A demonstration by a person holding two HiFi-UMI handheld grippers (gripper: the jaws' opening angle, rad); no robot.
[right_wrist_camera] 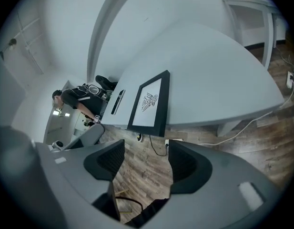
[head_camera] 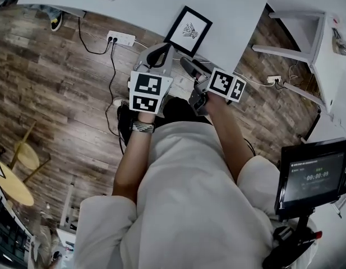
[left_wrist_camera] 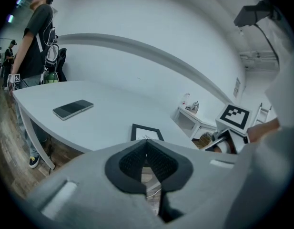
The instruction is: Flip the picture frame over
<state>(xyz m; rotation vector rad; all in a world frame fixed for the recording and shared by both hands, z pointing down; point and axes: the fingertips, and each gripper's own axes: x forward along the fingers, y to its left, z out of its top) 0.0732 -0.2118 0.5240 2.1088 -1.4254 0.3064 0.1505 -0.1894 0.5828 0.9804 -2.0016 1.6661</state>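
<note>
Right tool [right_wrist_camera: 146, 162], ribbed black pads [right_wrist_camera: 107, 160]; black rectangular frame [right_wrist_camera: 149, 101].

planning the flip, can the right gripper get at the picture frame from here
Probably yes: the right gripper is open and empty, and the picture frame lies flat at the table edge straight ahead, nothing between them.

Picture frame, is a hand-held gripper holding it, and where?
Nothing is held. The picture frame lies on the table; left hand-held gripper shut and empty, right hand-held gripper open.
</note>
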